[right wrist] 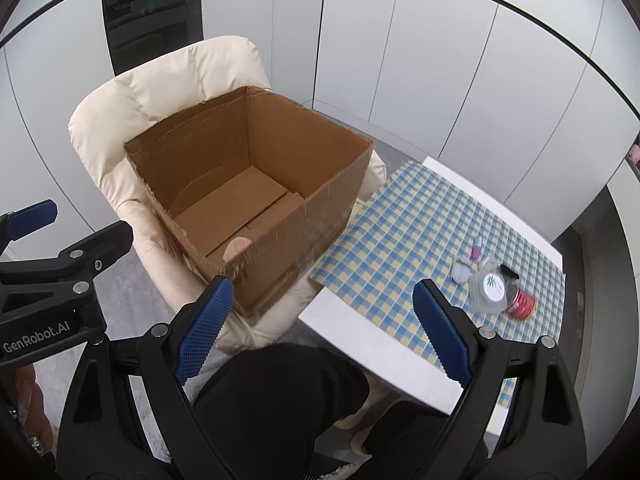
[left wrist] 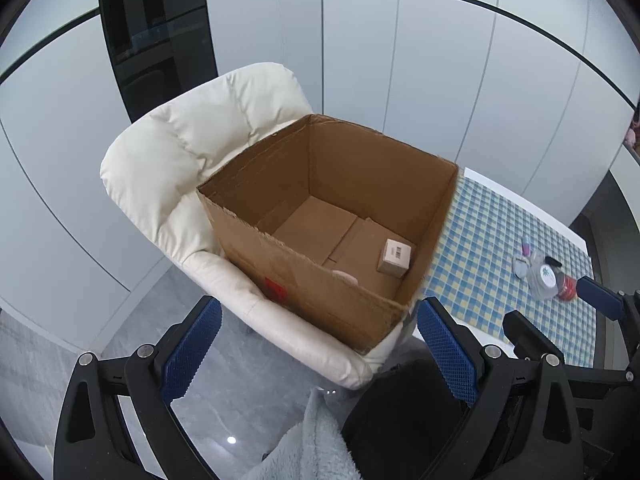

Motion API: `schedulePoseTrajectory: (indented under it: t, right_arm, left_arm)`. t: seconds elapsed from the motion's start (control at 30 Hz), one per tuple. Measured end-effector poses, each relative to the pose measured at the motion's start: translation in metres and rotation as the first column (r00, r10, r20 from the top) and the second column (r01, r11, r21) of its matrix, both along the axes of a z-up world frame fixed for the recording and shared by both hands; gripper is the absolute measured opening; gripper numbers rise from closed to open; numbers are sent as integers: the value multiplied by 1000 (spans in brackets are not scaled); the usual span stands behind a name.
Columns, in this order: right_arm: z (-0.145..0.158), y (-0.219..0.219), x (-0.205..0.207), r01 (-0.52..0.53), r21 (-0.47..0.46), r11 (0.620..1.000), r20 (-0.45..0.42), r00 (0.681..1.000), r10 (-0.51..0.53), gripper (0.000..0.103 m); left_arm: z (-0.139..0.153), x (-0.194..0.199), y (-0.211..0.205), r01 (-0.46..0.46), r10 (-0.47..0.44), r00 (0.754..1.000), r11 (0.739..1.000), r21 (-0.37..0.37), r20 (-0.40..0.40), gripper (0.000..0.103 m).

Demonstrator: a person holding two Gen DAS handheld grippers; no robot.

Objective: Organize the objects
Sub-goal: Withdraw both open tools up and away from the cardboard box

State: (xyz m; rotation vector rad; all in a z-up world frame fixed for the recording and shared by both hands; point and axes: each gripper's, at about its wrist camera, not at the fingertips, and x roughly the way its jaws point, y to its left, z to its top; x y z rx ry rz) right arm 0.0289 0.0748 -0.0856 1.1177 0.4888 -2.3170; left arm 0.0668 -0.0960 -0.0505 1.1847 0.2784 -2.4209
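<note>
Now we hold both the left hand-held gripper [left wrist: 316,350] and right hand-held gripper [right wrist: 322,330] spread apart, gripping nothing; the cardboard box [left wrist: 320,280] sits on the cream chair [left wrist: 168,168], small carton [left wrist: 394,258] inside, bottles [right wrist: 494,286] on the counter [right wrist: 360,332].

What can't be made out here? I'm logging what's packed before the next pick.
- Small carton in the cardboard box: hidden by the near wall in the right wrist view.
- Pale object at the box's near wall: mostly hidden in both views.
- Items by the clear jar on the checked cloth: too small to identify.
</note>
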Motion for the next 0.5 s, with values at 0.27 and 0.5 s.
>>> schedulePoseTrajectory:
  t: [0.27,0.5]
  right_arm:
    - [-2,18,21,16,10,1000,-4,1000,-16,93]
    - [-3,37,30,43,-13,999,20,999,-43,93]
  left_arm:
    - [-2,19,17,25,-25,1000,1000,-5,7,99]
    - [-2,32,25,35,-35,999,999,5,-2,98]
